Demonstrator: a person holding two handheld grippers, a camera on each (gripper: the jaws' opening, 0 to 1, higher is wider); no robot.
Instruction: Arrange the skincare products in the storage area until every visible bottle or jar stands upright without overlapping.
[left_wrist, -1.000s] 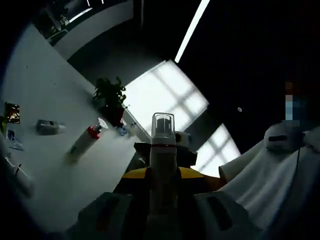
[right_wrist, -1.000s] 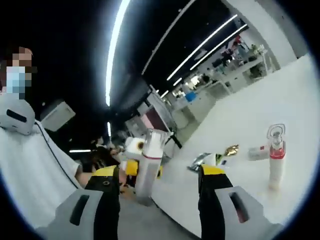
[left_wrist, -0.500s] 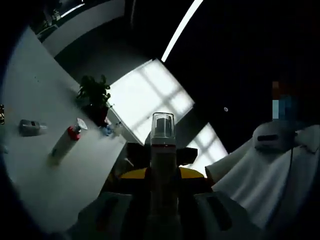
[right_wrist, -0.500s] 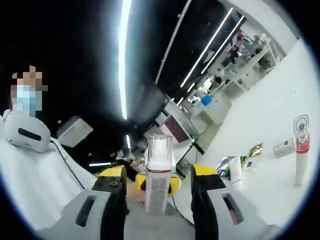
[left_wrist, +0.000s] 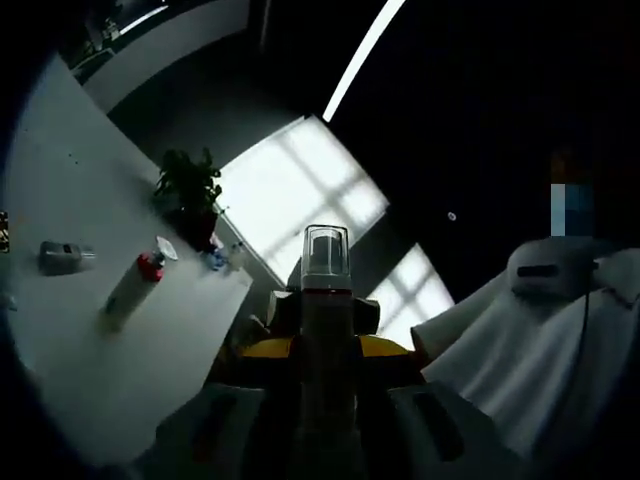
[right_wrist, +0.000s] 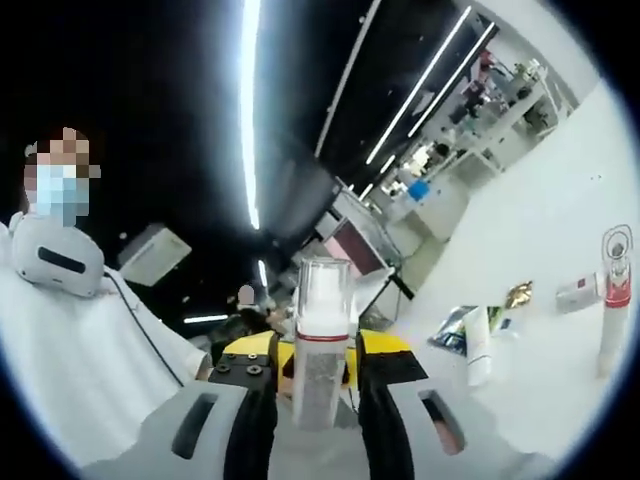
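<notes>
In the left gripper view, not much differs from half a second back: the table and its stuff sit in the same spots, only the other gripper's dark block behind the bottle looks a bit shifted. The left gripper (left_wrist: 325, 420) has its jaws closed in on the pump bottle (left_wrist: 325, 330), which runs straight up the middle of the view along the jaws, clear cap (left_wrist: 326, 253) pointing away from the camera. Off to the left on the white table (left_wrist: 70, 380) there's a second bottle with a red collar (left_wrist: 135, 285); its long axis leans in this view, cap end toward the potted plant (left_wrist: 190, 195), though the camera is rolled, so I can't tell if it really stands or lies. A small grey box (left_wrist: 62, 257) sits further left.

In the right gripper view, the jaws have come in compared to before; now the right gripper (right_wrist: 320, 400) is snug on both sides of the same pump bottle (right_wrist: 321, 350), so both grippers have it. Its long axis points up the view, clear cap on top, red band below it. At the right edge, the red-collared bottle (right_wrist: 612, 315) stands on the table, cap up in the view. A white tube (right_wrist: 478, 345) and a shiny gold wrapper (right_wrist: 517, 296) lie near the middle-right
</notes>
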